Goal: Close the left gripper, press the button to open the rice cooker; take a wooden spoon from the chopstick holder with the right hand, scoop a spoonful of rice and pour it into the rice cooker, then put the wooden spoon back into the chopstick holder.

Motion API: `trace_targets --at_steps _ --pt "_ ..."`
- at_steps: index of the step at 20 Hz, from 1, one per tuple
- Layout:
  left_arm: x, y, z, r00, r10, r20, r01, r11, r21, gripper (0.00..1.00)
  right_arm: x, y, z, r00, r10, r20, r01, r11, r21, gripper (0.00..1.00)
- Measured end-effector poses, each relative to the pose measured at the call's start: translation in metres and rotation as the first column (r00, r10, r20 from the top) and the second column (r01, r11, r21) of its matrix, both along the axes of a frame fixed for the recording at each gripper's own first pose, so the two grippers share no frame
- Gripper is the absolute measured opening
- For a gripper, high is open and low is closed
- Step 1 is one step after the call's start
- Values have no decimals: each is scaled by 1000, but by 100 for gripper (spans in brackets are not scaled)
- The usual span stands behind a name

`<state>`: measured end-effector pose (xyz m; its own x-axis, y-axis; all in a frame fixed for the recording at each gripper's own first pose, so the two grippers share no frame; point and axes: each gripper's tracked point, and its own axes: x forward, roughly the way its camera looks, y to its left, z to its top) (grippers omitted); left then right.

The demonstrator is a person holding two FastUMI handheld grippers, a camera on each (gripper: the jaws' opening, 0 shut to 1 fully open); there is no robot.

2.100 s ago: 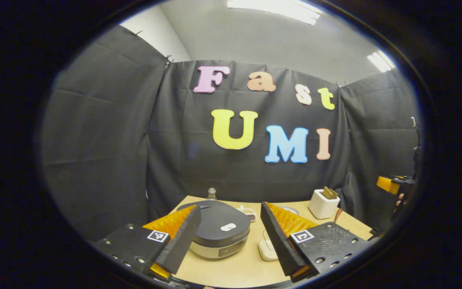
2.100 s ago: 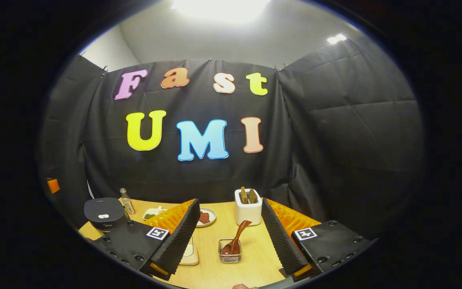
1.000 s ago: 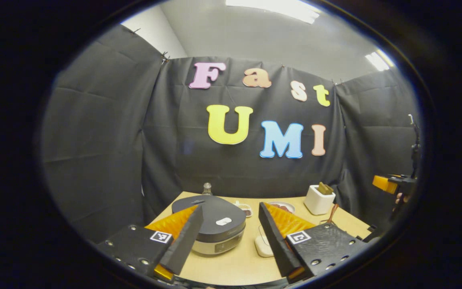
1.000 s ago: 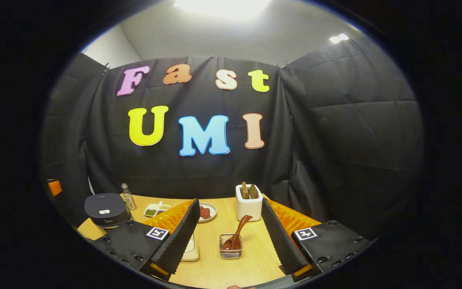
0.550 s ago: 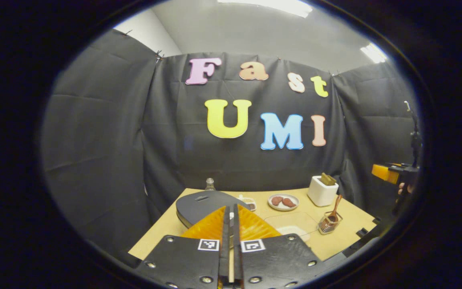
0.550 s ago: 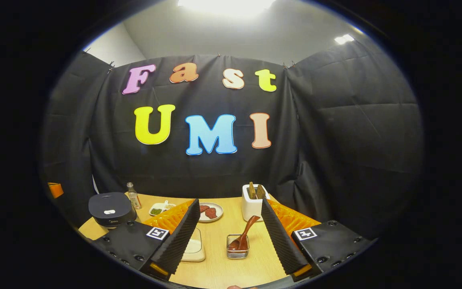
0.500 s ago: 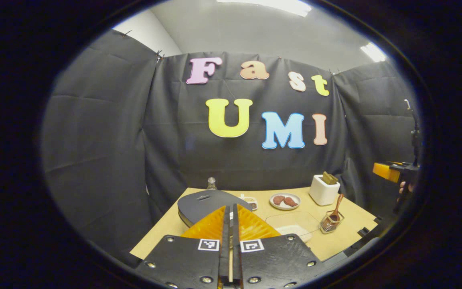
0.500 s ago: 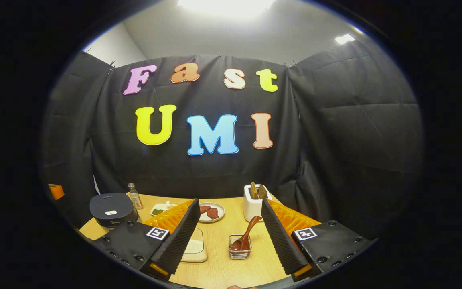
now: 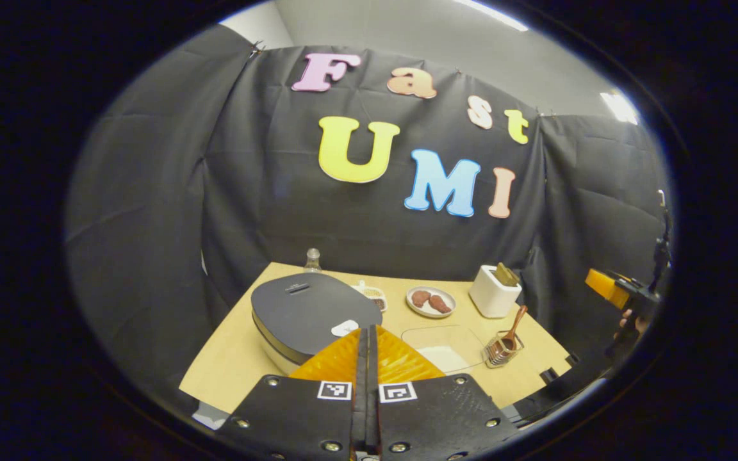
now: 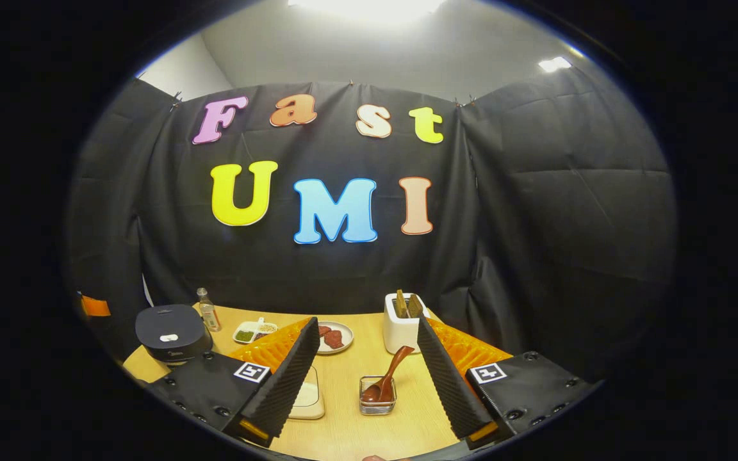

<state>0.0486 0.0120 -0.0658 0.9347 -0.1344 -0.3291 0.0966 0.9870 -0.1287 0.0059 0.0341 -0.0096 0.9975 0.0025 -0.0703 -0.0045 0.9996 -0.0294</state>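
The rice cooker (image 9: pixel 298 310) has a dark lid that is down, with a white button (image 9: pixel 344 328) at its front. My left gripper (image 9: pixel 367 330) is shut with nothing in it, and its tips hover just right of the button. In the right gripper view the cooker (image 10: pixel 167 330) stands at the far left. My right gripper (image 10: pixel 366 325) is open above the table's near side. Between its fingers I see the white chopstick holder (image 10: pixel 398 334) with wooden handles (image 10: pixel 402 303). A brown wooden spoon (image 10: pixel 389 376) leans in a small clear container (image 10: pixel 377 388).
A plate of meat (image 9: pixel 431 301), a clear tray of rice (image 9: pixel 449 349), a small sauce dish (image 10: pixel 250 331) and a bottle (image 9: pixel 312 259) stand on the wooden table (image 9: pixel 234 358). The other gripper's orange part (image 9: pixel 605 287), held by a hand, sits at the far right.
My left gripper has shut, then moved closer above the cooker, so its tips now sit next to the button. The right gripper has hardly moved and stays open.
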Motion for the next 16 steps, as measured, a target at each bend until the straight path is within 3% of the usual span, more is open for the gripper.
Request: trace_targets --at_steps 7,11,12,13,14,16 --pt "69 11 -38 984 25 -179 -24 1000 12 1 32 -13 -28 998 -15 -55 18 998 55 98" --pt "106 18 -66 963 80 -259 -80 997 8 1 49 -5 -40 996 29 -86 -23 997 74 96" --pt "116 21 -71 960 98 -264 -99 995 8 5 54 -4 -39 996 34 -83 -27 997 79 93" --pt "121 17 -77 956 93 -278 -97 995 1 0 59 -3 -38 996 38 -82 -31 996 89 92" --pt "125 16 -82 950 92 -299 -95 995 6 1 63 0 -39 996 50 -79 -42 994 101 96" --pt "136 12 -95 940 86 -329 -84 996 19 1 72 6 -40 994 72 -79 -64 992 111 93"
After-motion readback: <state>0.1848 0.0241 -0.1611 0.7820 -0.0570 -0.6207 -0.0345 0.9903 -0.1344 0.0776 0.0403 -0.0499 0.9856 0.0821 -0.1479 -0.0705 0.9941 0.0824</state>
